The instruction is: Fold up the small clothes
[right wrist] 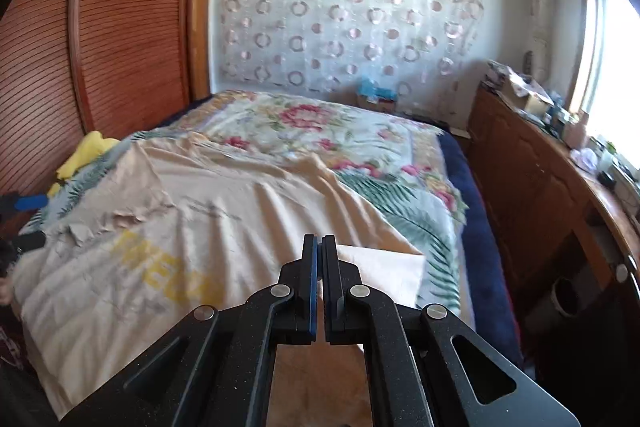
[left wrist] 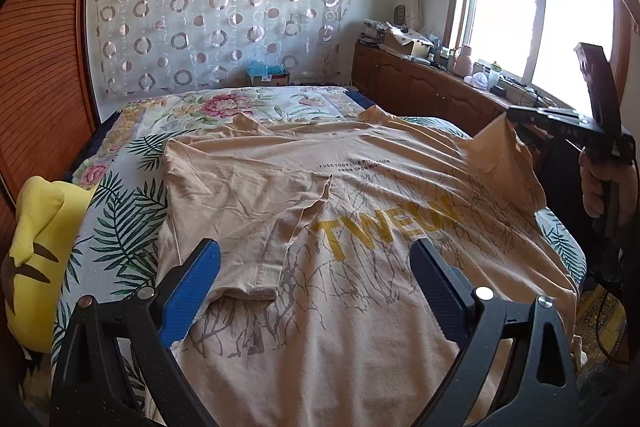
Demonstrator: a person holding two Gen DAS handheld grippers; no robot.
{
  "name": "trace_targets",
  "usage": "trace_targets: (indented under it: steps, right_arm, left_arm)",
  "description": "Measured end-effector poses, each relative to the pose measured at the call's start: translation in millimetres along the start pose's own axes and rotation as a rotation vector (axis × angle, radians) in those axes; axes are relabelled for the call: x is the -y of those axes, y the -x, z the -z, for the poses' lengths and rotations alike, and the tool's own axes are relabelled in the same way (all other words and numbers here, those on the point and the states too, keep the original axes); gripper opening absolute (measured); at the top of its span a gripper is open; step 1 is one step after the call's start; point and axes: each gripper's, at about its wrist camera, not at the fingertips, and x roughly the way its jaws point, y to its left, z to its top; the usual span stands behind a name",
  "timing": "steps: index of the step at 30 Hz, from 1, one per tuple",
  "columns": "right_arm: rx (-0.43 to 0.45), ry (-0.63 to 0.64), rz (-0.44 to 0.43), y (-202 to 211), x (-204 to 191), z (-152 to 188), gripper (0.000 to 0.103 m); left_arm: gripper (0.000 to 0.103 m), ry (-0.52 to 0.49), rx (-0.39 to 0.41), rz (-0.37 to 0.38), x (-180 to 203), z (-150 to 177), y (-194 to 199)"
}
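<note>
Beige T-shirt (left wrist: 360, 227) spread print-up on the flowered bedspread (left wrist: 248, 107), one sleeve already folded inward.

Yellow lettering crosses its chest, and the folded sleeve (left wrist: 256, 211) lies flat over the left part. The right gripper (right wrist: 319, 247) has its jaws pressed together on the shirt's far right edge, lifting that corner off the bed. The left gripper (left wrist: 316, 267) hovers over the shirt's near half, jaws spread wide, holding nothing. A yellow plush toy (left wrist: 40, 247) sits beside the shirt by the wooden wardrobe (left wrist: 44, 67).
</note>
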Motion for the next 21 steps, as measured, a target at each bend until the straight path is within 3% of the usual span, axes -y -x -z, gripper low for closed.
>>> trace_targets:
  steps: [8,10,12,16,21]
  right_arm:
    - [-0.002,0.005,-0.242,-17.1,-29.6,-18.9,0.002]
    - [-0.003,0.029,-0.191,-19.8,-18.9,-17.9,0.021]
    - [-0.006,0.029,-0.118,-21.5,-1.3,-13.9,0.028]
    - [-0.057,-0.018,-0.047,-28.2,40.7,5.2,0.028]
    - [-0.146,-0.034,-0.054,-46.7,62.2,28.3,0.028]
  left_arm:
    - [0.096,0.007,-0.004,-0.002,-1.8,1.7,1.5]
    - [0.096,0.008,-0.004,-0.004,-2.5,1.9,1.9]
    - [0.096,0.009,-0.006,-0.002,-2.1,2.2,2.0]
    - [0.096,0.01,-0.005,0.003,-1.3,2.6,2.5]
    - [0.096,0.007,-0.015,0.01,1.6,4.9,-3.6]
